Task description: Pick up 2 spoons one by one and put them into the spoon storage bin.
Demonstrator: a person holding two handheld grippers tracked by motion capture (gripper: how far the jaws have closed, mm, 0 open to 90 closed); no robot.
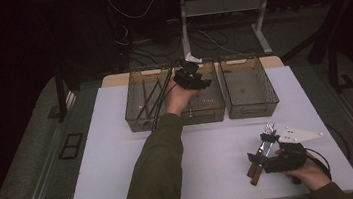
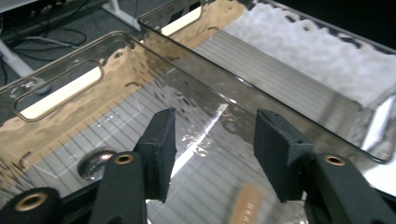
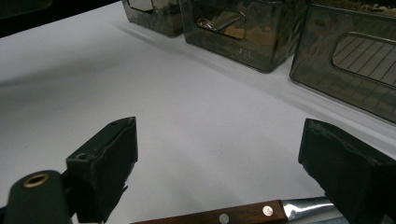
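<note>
Your left gripper [image 1: 197, 75] was reached out over the middle of three smoky plastic bins [image 1: 200, 108] at the far edge of the white table [image 1: 111, 162], jaws parted with nothing between them. In the left gripper view a spoon bowl [image 2: 95, 163] and a wooden handle end [image 2: 246, 199] lay on the ribbed bin floor below the jaws, so cutlery was already in that bin; dark utensils [image 1: 148, 100] lay in the bin to its left. Risk here: lifting that arm back carelessly could have caught the trailing cable or a jaw on the bin's thin wall [image 2: 261, 100] and dragged or tipped the bin. To the right, the last bin [image 1: 249, 88] looked empty. Nearer you, your right gripper [image 1: 264, 154] was spread wide and low over the remaining cutlery [image 1: 263, 150], a fork and wooden-handled pieces lying in a tight bundle on the table, not yet grasped. In the right gripper view a knife handle [image 3: 224, 215] lay across the bottom, beneath the jaws. Likely failures: closing on the bundle could have pinched two pieces at once, or caught the smooth metal neck so the knife pivoted and slipped out on the way to the bins; a shallow grip might merely have pushed it along the slick surface.
</note>
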